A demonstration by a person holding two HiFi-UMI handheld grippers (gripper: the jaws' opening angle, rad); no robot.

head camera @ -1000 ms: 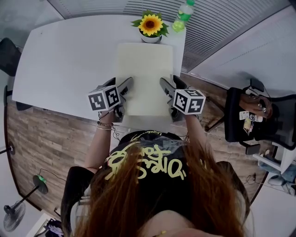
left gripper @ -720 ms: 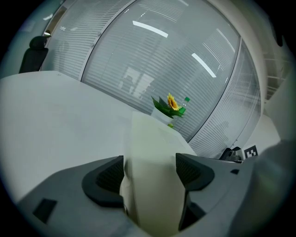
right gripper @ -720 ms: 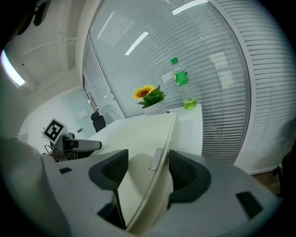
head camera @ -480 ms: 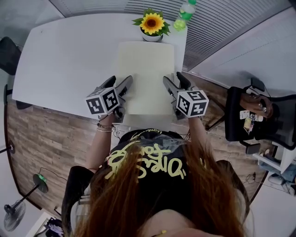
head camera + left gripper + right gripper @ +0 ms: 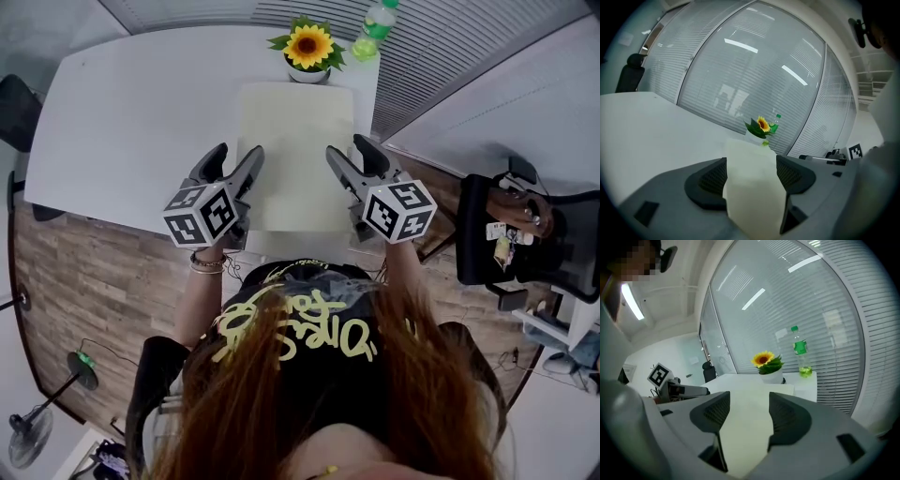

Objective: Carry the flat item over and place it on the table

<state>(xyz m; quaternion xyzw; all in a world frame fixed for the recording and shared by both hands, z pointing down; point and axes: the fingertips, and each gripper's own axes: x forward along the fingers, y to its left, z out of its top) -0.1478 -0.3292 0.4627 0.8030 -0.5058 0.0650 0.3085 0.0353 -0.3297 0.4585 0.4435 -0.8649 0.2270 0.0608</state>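
The flat item, a pale cream sheet, lies on the white table near its right end, its near edge at the table's front edge. My left gripper hovers over the sheet's left edge; its jaws are wide apart and closing, with no pad touching anything. My right gripper hovers open over the right edge. In the left gripper view the sheet shows through the gap of the left gripper. The right gripper likewise frames the sheet below it.
A potted sunflower stands just past the sheet's far edge, and a green bottle stands to its right at the table corner. A black chair with things on it is at the right. Another dark chair is at the table's left end.
Both grippers have come off the sheet's side edges, risen and drawn slightly back toward the person. The sheet stays flat on the table.
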